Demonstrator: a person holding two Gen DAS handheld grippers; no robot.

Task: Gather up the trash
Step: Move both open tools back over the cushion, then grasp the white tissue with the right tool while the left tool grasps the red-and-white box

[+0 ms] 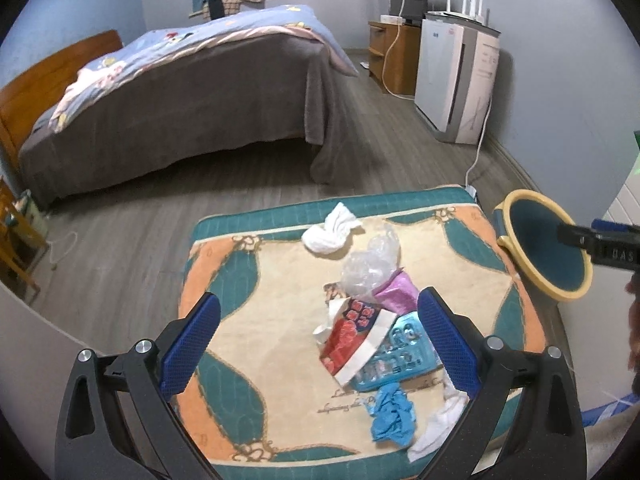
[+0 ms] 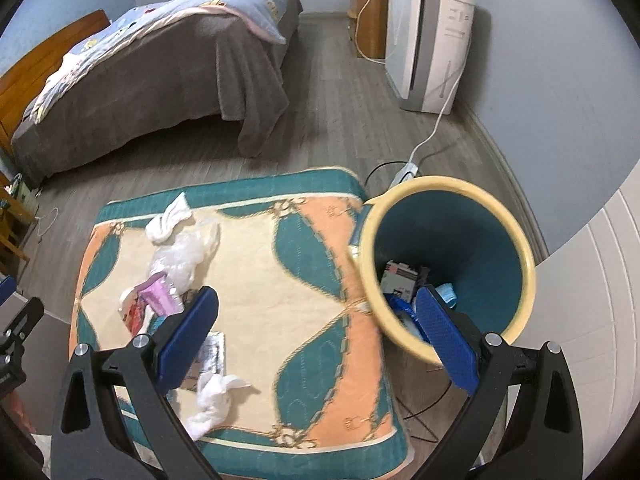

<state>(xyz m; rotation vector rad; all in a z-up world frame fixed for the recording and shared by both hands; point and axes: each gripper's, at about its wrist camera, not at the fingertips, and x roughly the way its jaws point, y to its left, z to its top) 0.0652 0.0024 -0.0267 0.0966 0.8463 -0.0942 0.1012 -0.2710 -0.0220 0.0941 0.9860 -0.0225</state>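
Observation:
Trash lies on a patterned cushion (image 1: 256,280): a white tissue (image 1: 330,230), clear crumpled plastic (image 1: 370,266), a purple wrapper (image 1: 398,294), a red and white packet (image 1: 352,340), a blue blister pack (image 1: 396,354), a crumpled blue scrap (image 1: 390,412) and a second white tissue (image 1: 438,426). My left gripper (image 1: 318,344) is open and empty above the packet pile. A teal bin with a yellow rim (image 2: 516,240) stands right of the cushion and holds some trash (image 2: 400,276). My right gripper (image 2: 318,332) is open and empty, between cushion (image 2: 320,280) and bin.
A bed with a grey cover (image 1: 180,108) stands beyond on the wood floor. A white appliance (image 1: 456,80) and wooden cabinet (image 1: 390,56) stand by the right wall. A white cable and power strip (image 2: 406,170) lie on the floor behind the bin.

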